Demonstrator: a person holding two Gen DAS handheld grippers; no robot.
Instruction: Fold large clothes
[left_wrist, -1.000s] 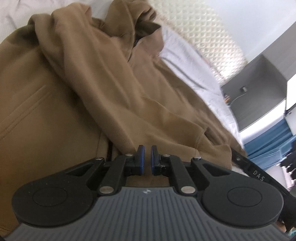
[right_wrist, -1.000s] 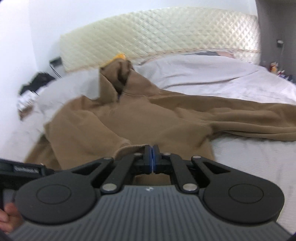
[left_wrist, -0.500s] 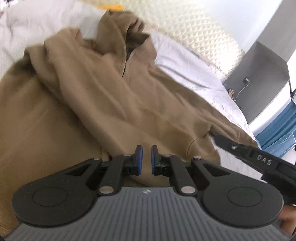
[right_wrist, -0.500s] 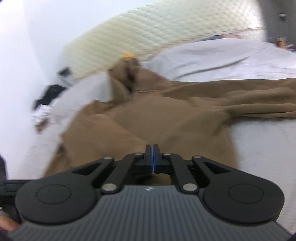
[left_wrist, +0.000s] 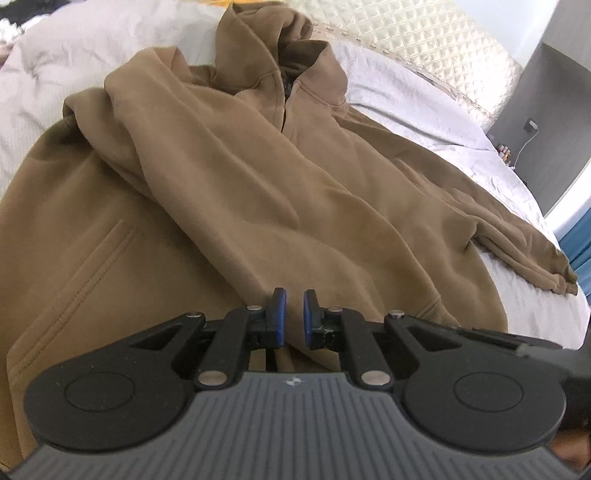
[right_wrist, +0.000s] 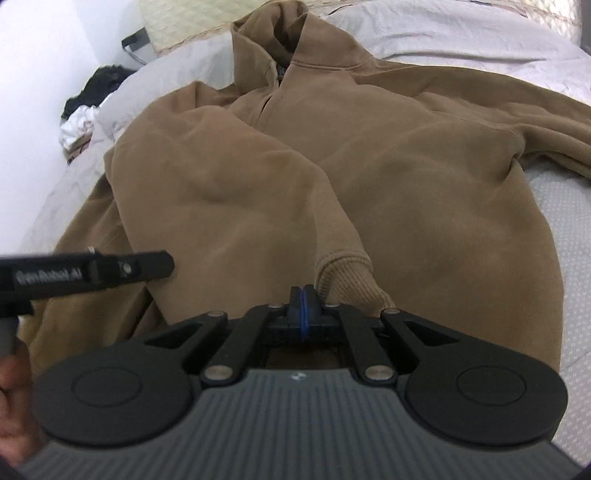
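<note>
A large brown hoodie (left_wrist: 258, 192) lies face up on the bed, hood (left_wrist: 266, 44) toward the headboard. One sleeve (right_wrist: 229, 184) is folded across the body, and its ribbed cuff (right_wrist: 347, 280) rests just beyond my right gripper (right_wrist: 303, 295). That gripper is shut with its pads together and nothing in them. The other sleeve (left_wrist: 524, 251) stretches out to the right. My left gripper (left_wrist: 293, 314) sits low over the folded sleeve, pads only a narrow slit apart. Whether they pinch cloth does not show. The left gripper (right_wrist: 162, 266) also reaches in from the left edge of the right wrist view.
Pale grey bedding (left_wrist: 424, 122) surrounds the hoodie, with a quilted cream headboard (left_wrist: 424, 40) behind. A dark heap of clothes (right_wrist: 99, 85) lies at the bed's far left corner by the white wall. A grey cabinet (left_wrist: 546, 122) stands right of the bed.
My right gripper has dropped and tipped down toward the hoodie, ending close to the cuff. My left gripper rolled level without travelling, and its pads stand slightly wider.
</note>
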